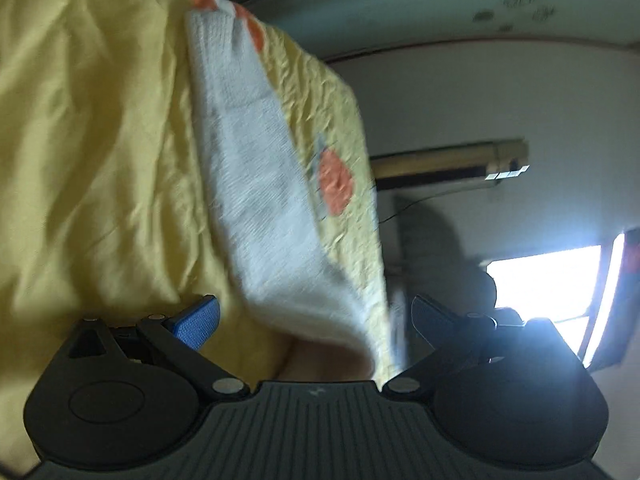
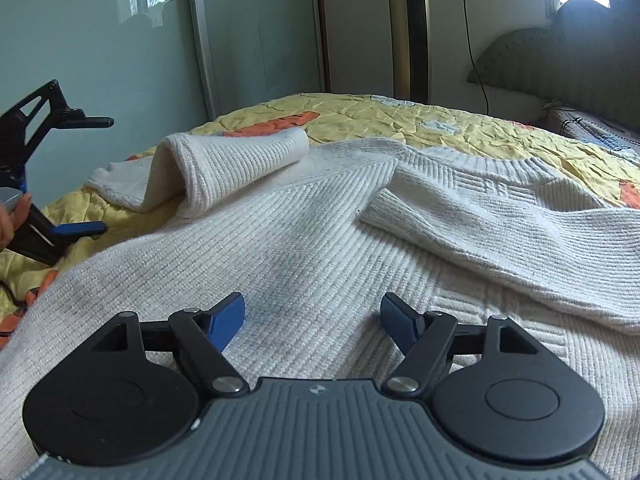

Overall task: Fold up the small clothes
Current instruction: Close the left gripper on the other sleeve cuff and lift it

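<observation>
A white knit sweater [image 2: 304, 240] lies spread on a yellow quilted bedspread [image 2: 360, 116]. Its right sleeve [image 2: 500, 240] is folded across the body; its left sleeve [image 2: 224, 164] lies bunched at the far left. My right gripper [image 2: 312, 320] is open, low over the sweater's lower body, holding nothing. My left gripper [image 1: 316, 320] is open, rolled sideways at the bed's edge; the left sleeve [image 1: 260, 180] lies just ahead between its fingers, not gripped. The left gripper also shows in the right wrist view [image 2: 86, 176], open beside the sleeve.
A gold tower fan [image 2: 408, 28] stands behind the bed against the wall. A grey padded headboard [image 2: 560, 52] is at the right. A glass sliding door [image 2: 160, 40] is at the left. A bright window [image 1: 548, 284] shows in the left wrist view.
</observation>
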Tool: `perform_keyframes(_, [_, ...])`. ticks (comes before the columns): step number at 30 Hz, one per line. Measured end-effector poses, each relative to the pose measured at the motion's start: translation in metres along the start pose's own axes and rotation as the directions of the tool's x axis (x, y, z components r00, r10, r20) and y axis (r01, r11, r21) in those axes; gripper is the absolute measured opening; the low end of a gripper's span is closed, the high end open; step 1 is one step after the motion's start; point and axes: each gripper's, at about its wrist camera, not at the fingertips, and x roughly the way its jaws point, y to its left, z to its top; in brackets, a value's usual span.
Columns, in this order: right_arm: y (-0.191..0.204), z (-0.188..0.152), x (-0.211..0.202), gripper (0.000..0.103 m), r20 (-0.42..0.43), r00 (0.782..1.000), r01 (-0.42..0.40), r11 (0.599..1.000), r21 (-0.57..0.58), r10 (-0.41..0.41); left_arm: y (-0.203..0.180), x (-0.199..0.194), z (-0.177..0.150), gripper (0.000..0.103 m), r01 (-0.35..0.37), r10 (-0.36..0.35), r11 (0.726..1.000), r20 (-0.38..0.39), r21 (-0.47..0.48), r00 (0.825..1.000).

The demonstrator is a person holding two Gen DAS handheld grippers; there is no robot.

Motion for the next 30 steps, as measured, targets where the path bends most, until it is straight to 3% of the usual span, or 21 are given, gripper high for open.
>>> perform_keyframes(6, [-0.003,-0.001,0.001,0.083,0.005,1.0,-0.019,1.0,0.025,0.019,0.004,0.015,0.028,0.102,0.057,-0.051,0.992,0.054,-0.112,0.997])
perform_keyframes(9, [-0.005,-0.001,0.001,0.085,0.008,0.999,-0.036,0.999,0.04,0.035,-0.002,0.016,0.033,0.102,0.028,-0.028,0.992,0.002,-0.123,1.0])
perform_keyframes(10, [-0.006,-0.001,0.001,0.085,0.01,0.999,-0.039,0.998,0.045,0.039,-0.007,0.016,0.031,0.102,-0.01,0.007,0.995,-0.031,-0.097,0.999])
perform_keyframes(12, [-0.007,-0.001,0.001,0.087,0.011,0.999,-0.047,0.997,0.053,0.047,-0.016,0.02,0.025,0.103,-0.153,0.15,0.988,-0.088,-0.032,0.985])
perform_keyframes(14, [-0.009,-0.001,0.002,0.089,0.01,0.998,-0.057,0.997,0.059,0.057,-0.024,0.024,0.022,0.103,-0.197,0.199,0.98,-0.082,0.032,0.977])
perform_keyframes(16, [-0.01,-0.001,0.003,0.091,0.009,0.998,-0.065,0.996,0.062,0.065,-0.035,0.029,0.024,0.103,-0.248,0.25,0.967,-0.028,0.067,0.968])
perform_keyframes(19, [-0.011,-0.001,0.002,0.091,0.012,0.997,-0.072,0.995,0.07,0.072,-0.046,0.034,0.029,0.103,-0.31,0.296,0.943,0.124,0.118,0.947])
perform_keyframes(25, [-0.018,-0.002,0.001,0.092,0.026,0.995,-0.103,0.988,0.114,0.101,-0.035,0.038,0.051,0.102,-0.239,0.22,0.97,0.249,0.049,0.943])
perform_keyframes(26, [-0.019,-0.002,0.001,0.092,0.027,0.994,-0.107,0.987,0.119,0.104,-0.033,0.037,0.056,0.098,-0.229,0.212,0.973,0.264,0.034,0.941])
perform_keyframes(28, [-0.019,-0.002,0.001,0.092,0.027,0.994,-0.109,0.987,0.121,0.107,-0.031,0.037,0.066,0.07,-0.253,0.236,0.967,0.28,0.024,0.93])
perform_keyframes(29, [-0.018,-0.002,0.001,0.093,0.027,0.994,-0.109,0.987,0.12,0.106,-0.031,0.036,0.071,0.045,-0.262,0.243,0.964,0.262,0.037,0.934])
perform_keyframes(30, [-0.018,-0.002,0.002,0.093,0.026,0.994,-0.108,0.987,0.118,0.106,-0.031,0.041,0.076,0.03,-0.263,0.246,0.964,0.23,0.047,0.942])
